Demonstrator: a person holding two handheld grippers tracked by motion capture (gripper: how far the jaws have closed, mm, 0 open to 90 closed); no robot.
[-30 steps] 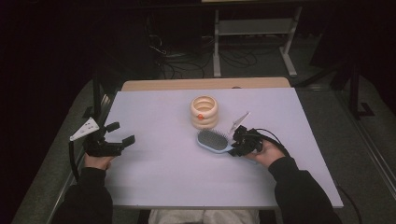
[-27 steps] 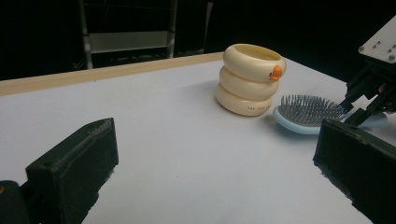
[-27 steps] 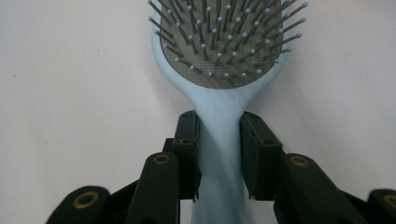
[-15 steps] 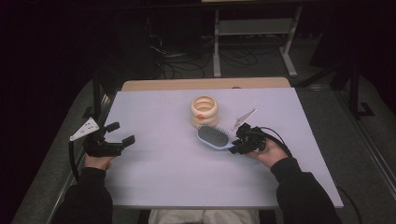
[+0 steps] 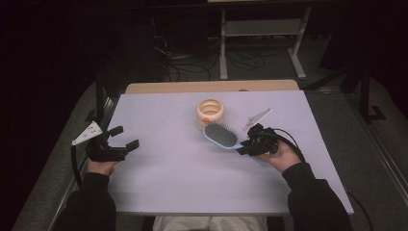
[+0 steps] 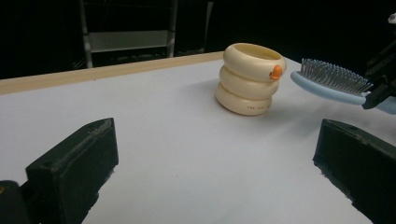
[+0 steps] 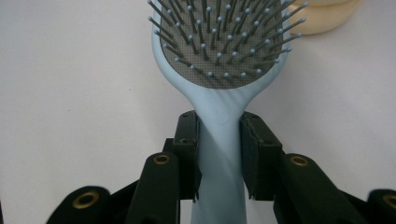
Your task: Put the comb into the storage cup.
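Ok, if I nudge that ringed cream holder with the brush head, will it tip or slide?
The cream holder looks like hollow plastic, open on top, so probably light. It stands tall on a narrowish base, so a high nudge may tip it; a low one likely slides it on the smooth table. The hairbrush, clamped at its handle by the right gripper, seems rigid.

hairbrush just before ringed cup (mid-table)

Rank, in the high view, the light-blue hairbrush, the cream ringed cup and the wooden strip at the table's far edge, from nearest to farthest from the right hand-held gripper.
1. Light-blue plastic hairbrush with grey bristle pad: clamped by its handle in the right hand-held gripper, head pointing left.
2. Cream ringed cup with orange spot: just beyond the brush head.
3. Wooden strip: along the table's far edge.
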